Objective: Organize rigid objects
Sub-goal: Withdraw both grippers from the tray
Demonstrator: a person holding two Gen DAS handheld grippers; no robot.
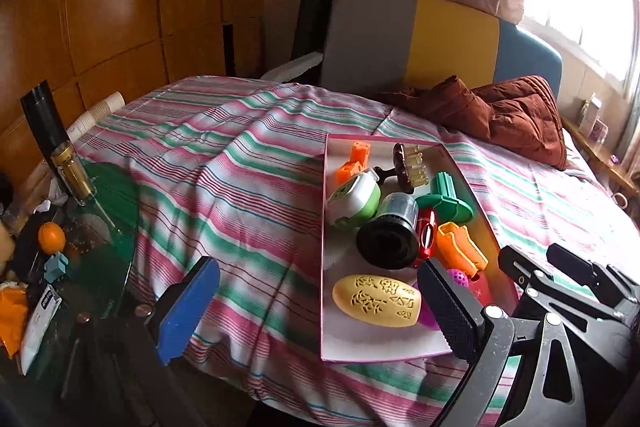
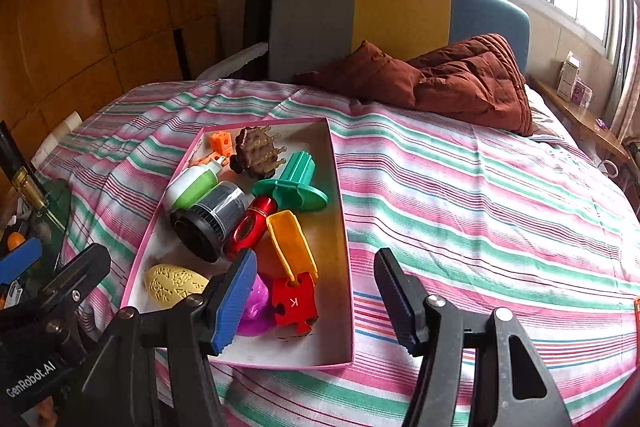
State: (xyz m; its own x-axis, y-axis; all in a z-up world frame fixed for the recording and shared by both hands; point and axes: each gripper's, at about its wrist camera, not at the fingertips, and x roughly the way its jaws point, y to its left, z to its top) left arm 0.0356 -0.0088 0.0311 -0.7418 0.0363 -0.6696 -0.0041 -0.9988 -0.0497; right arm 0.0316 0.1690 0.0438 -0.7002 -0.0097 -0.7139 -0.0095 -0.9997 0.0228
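Note:
A pink-edged shallow box [image 1: 322,267] [image 2: 348,251] lies on the striped bed and holds several rigid objects: a yellow carved oval [image 1: 377,301] [image 2: 172,284], a black and grey cylinder [image 1: 390,233] [image 2: 210,223], a green spool [image 1: 444,201] [image 2: 294,185], a red cylinder [image 2: 250,227], an orange scoop [image 2: 290,247], a red puzzle piece [image 2: 294,303] and a brown comb [image 2: 256,149]. My left gripper [image 1: 316,311] is open and empty over the box's near left edge. My right gripper [image 2: 316,303] is open and empty over the box's near right corner.
A brown quilted blanket [image 2: 452,79] lies by the headboard [image 2: 400,11]. Left of the bed stands a cluttered glass side table [image 1: 112,219] with a dark bottle [image 1: 60,147] and an orange [image 1: 51,237]. A wooden shelf [image 2: 584,119] runs under the window.

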